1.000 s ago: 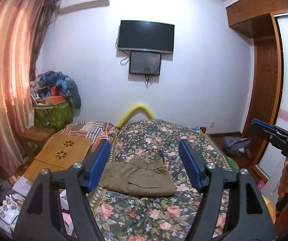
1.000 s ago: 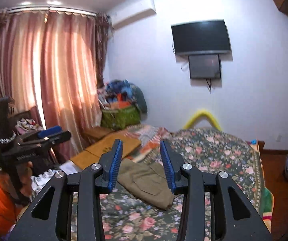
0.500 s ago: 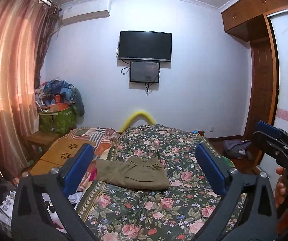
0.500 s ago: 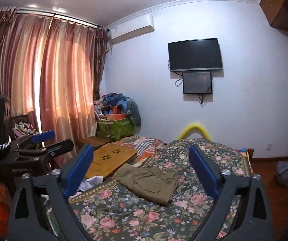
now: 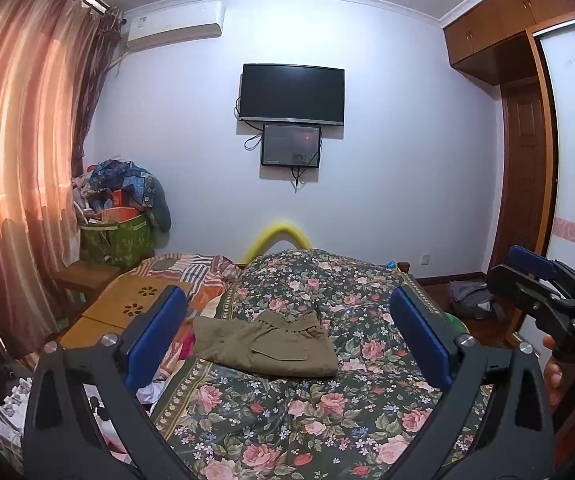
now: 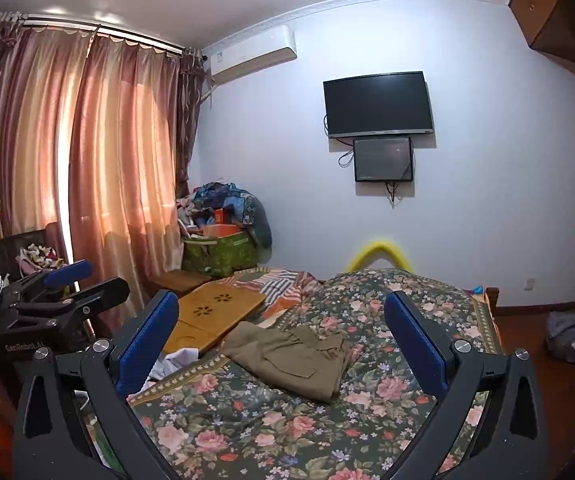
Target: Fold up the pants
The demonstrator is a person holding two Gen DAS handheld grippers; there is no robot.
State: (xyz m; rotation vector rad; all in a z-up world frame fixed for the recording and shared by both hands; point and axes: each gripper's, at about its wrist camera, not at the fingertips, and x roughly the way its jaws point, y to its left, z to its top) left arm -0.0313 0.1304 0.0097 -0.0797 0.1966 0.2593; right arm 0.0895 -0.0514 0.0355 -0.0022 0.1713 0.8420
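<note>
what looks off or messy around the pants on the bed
The olive pants lie folded but bunched at the waistband, near the floral bedspread's left edge. Both grippers are open and clear of them.

- My left wrist camera looked along the bed (image 5: 367,408) from its foot, well back, facing the TV (image 5: 292,94) squarely.
- My right wrist camera faced that TV (image 6: 378,103) from further right.
- Both shared the bed (image 6: 367,420).
</note>
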